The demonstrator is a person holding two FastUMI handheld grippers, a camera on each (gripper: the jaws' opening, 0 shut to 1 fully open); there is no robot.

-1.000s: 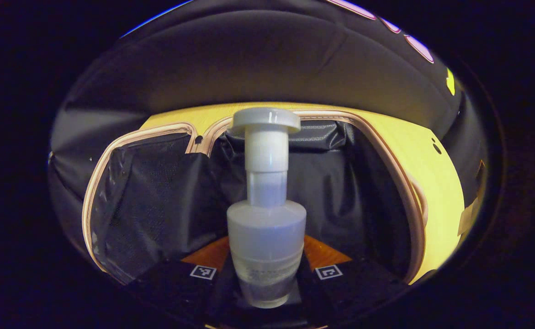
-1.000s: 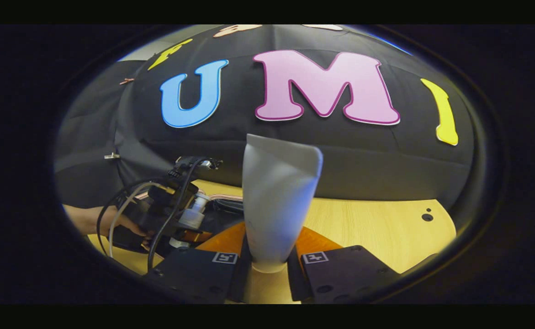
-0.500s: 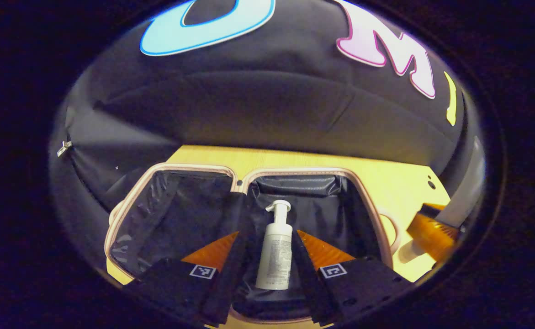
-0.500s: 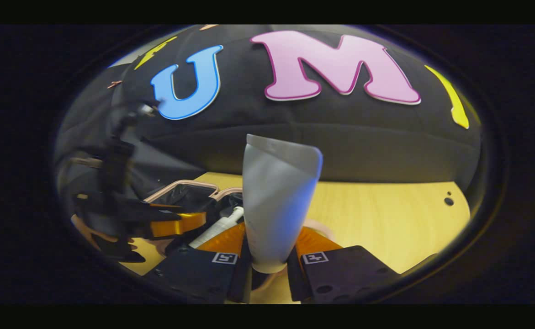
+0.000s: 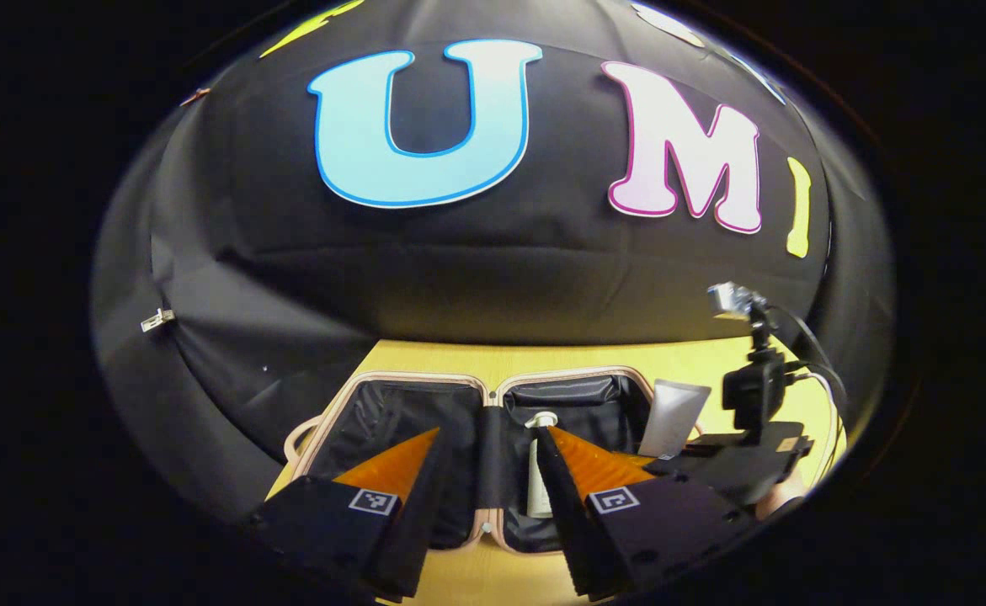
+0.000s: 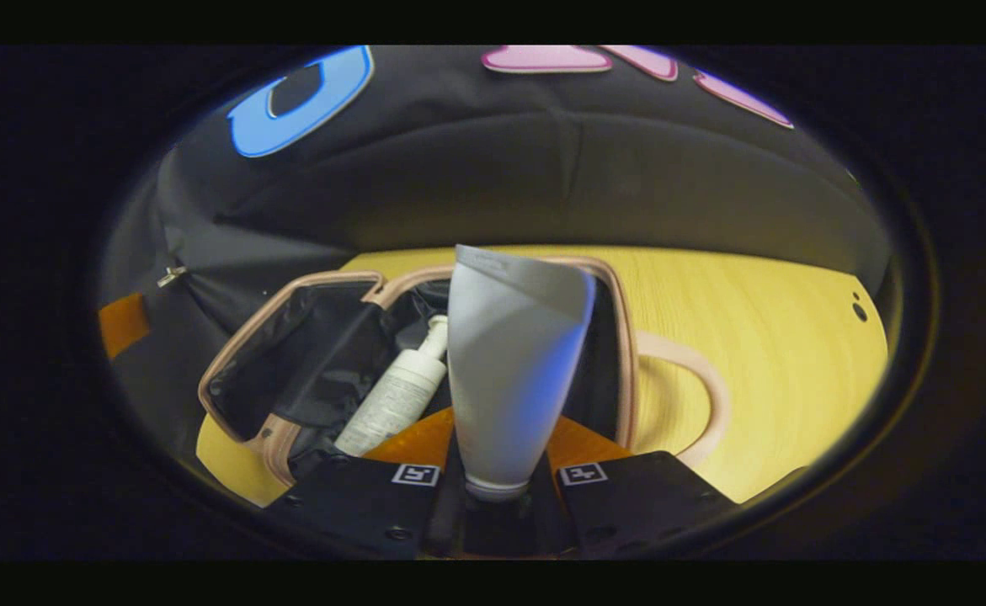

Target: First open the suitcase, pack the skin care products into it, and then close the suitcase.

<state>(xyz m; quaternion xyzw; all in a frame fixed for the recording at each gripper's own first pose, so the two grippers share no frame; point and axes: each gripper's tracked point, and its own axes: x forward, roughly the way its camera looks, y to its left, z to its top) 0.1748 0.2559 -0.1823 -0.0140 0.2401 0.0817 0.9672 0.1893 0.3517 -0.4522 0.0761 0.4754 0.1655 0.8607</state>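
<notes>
1. The right claw [image 6: 497, 497] grips the cap end of a pale grey squeeze tube [image 6: 514, 370], held over the open case.
2. The left claw [image 5: 484, 505] is spread wide, holding nothing.
3. A white pump bottle [image 6: 396, 396] lies inside the black-lined, pink-rimmed suitcase [image 5: 408, 412] on the yellow wooden bench [image 6: 754, 337].
</notes>
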